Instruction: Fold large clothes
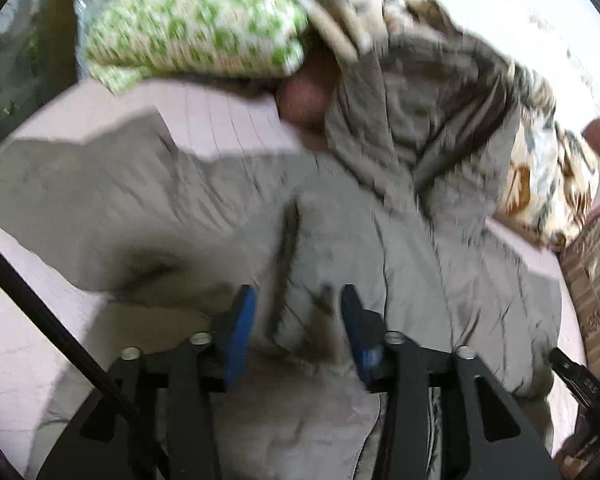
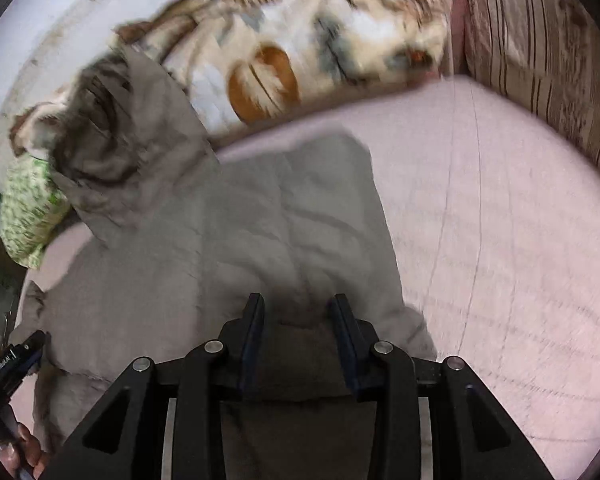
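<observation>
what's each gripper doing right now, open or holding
left gripper: open above the grey garment, gripping nothing
right gripper: jaws apart around a fold of garment; grip unclear

Two wrist views — steeply down, close — shared grey garment.

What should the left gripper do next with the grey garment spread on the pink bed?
Probably lower the left gripper and close on the bunched grey garment fold beneath it. Its jaws stand apart with cloth between them, apparently ungripped. The right gripper seems to have cloth bunched between its jaws, so a matching hold on the left would let both lift for the fold.
</observation>
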Tool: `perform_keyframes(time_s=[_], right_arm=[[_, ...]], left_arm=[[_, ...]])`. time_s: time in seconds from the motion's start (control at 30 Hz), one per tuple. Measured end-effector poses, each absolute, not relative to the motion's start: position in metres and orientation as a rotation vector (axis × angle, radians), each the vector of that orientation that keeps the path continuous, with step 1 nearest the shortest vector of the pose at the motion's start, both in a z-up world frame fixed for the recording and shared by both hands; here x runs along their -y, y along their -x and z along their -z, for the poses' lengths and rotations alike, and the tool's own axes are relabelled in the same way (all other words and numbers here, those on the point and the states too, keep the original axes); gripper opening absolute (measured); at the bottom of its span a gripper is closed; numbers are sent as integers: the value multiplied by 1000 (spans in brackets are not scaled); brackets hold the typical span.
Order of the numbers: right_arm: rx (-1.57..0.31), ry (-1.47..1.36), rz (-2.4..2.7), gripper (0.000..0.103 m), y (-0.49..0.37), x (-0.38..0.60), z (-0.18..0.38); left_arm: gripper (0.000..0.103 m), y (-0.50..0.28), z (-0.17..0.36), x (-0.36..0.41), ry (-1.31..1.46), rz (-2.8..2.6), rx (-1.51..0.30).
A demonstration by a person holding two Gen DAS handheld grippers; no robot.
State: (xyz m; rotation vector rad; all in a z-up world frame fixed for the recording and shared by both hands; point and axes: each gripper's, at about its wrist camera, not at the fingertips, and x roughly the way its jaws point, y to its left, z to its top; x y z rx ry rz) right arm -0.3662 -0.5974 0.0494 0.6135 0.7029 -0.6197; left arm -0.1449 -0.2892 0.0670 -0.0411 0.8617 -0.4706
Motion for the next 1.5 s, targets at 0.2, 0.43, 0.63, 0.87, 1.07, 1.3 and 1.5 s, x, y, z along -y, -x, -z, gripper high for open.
perform_keyframes(time_s=[0.2,0.43,0.63,0.87,1.07,1.3,1.5], right_arm=[[-672,-511,562,38,350,568,-67],[-754,-468,514,38,320,546,-48],[-806,-466,514,38,314,546,-34],[-855,-441,522,40,307,544,-24],[-809,-422,519,40,313,539,-41],[-795,-372,473,40,304,519,-50],[-869,-385,476,43,291,520,-33]], left_arm=[[60,160,-93,288,-7,437,-698],[59,157,-59,320,-135,514,-820],[60,144,-33,322,-137,492,-944],[62,146,-28,324,-161,488,-948],[62,152,-50,316,-130,498,-906],[62,150,-70,296,-69,504,-885],[62,132,-80,260,-38,475,-875]])
